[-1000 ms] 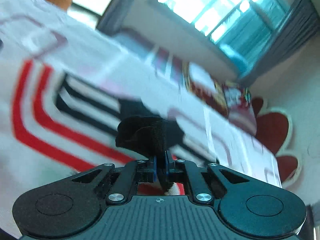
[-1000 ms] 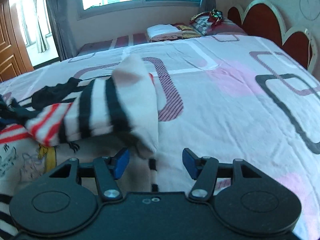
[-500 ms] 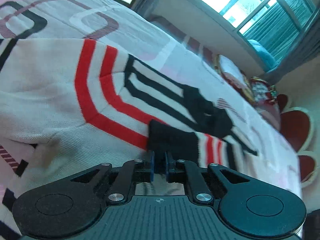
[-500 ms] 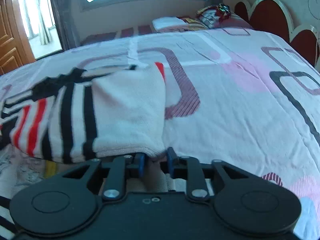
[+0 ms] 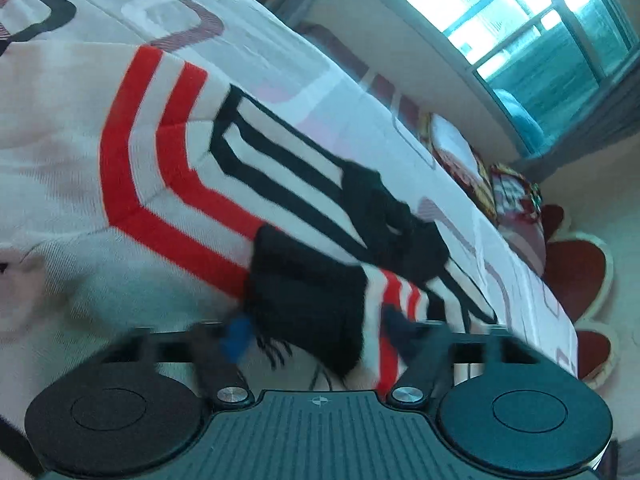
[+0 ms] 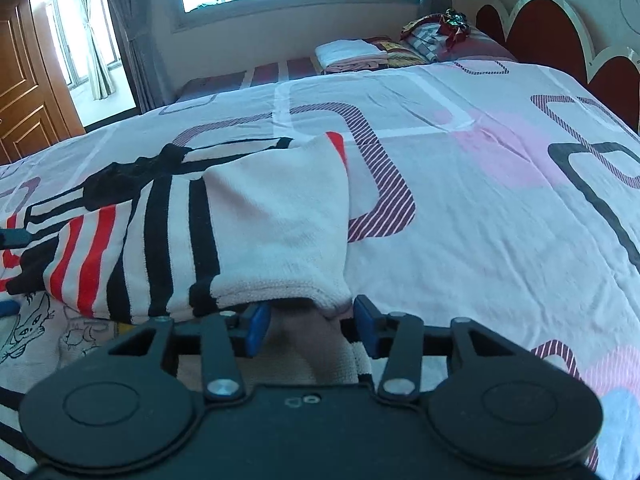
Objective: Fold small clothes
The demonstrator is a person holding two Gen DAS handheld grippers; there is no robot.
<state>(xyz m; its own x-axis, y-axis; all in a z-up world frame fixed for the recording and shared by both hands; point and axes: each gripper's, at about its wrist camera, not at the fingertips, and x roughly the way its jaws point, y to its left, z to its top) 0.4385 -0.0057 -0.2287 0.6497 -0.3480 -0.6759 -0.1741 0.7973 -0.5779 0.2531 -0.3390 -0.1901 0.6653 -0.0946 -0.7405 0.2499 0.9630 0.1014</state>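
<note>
A small white garment with red and black stripes (image 5: 168,168) lies on the bed, folded over on itself. In the right wrist view its white folded sleeve (image 6: 280,224) lies just beyond my fingers. My left gripper (image 5: 320,332) is open, its jaws apart on either side of the black cuff (image 5: 308,292). My right gripper (image 6: 312,326) is open, with the sleeve's hem lying between its blue pads (image 6: 256,328).
The bedspread (image 6: 480,200) is white with pink and dark rounded squares. Folded clothes (image 6: 352,54) and a pillow pile (image 6: 440,32) sit at the far end. A red scalloped headboard (image 6: 552,36) is on the right, a window and a wooden door beyond. A cartoon-print cloth (image 6: 48,320) lies at the left.
Both grippers were shut on the garment half a second ago and have opened, letting go of the cuff and the sleeve hem. The garment now rests on the bed.
</note>
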